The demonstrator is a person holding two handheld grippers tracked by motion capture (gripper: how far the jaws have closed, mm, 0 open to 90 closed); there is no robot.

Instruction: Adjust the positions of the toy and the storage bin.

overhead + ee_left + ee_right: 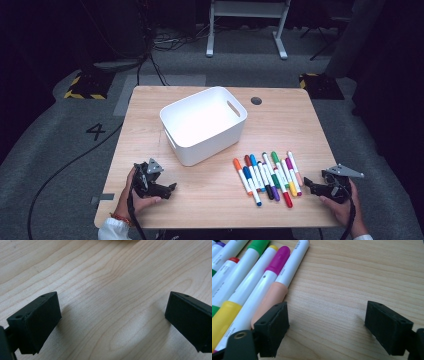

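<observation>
While resting low on the wooden table (pixel 215 195), held in a hand at the near left corner: left gripper (pixel 170 189), jaws spread wide over bare wood grain in the left gripper view, nothing between them. Both jaw tips cut off by the lower edge of that view. Well ahead of it and to its right, a white bin (pixel 202 124), open-topped, inside seen as plain white.

Right gripper (pixel 306 184), held at the near right corner, jaws likewise parted with bare wood between. Just beyond its tips, a row of markers (pixel 267 177) lying side by side on the table. Nearest to one jaw in the right gripper view, a peach-capped marker (pixel 277 287), its cap end close against that jaw; touching or not, too close to judge. Beside it, a magenta-capped marker (pixel 257 290) and further ones running out of frame, ends cropped, printed lettering too blurred to read. Part of each gripper body covered by the holding hand in the high view.
</observation>
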